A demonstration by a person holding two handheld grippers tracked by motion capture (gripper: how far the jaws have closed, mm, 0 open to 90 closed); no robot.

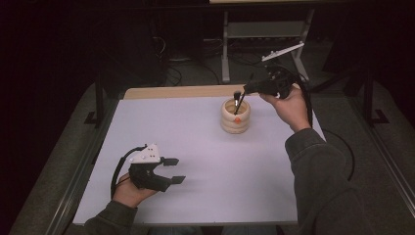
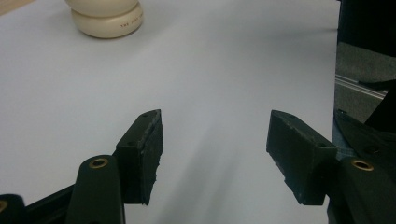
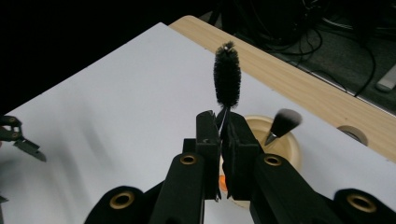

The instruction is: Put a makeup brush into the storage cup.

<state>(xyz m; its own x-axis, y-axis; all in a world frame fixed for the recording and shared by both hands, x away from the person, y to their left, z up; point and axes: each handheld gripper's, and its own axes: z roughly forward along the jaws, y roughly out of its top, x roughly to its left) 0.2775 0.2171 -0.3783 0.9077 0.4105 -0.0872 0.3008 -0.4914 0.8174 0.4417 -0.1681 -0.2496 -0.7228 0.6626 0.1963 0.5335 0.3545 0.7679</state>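
Fingers of the right gripper [image 3: 223, 140] pinched a black bristled bottle brush [image 3: 227, 74] by its thin wire stem just above the cream ribbed wooden holder [image 1: 235, 117], where it could twist loose, while the left gripper [image 1: 172, 170] idled wide and empty on the white surface [image 1: 195, 147] well apart from that holder.

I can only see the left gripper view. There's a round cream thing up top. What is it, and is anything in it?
Observer: It's a ribbed cream holder with a soft brush standing in it.
Operator: Where's the other gripper?
Observer: The right gripper is above the holder, shut on a black bottle brush.
Operator: Which way do its bristles point?
Observer: Up and away from the jaws, out over the table.
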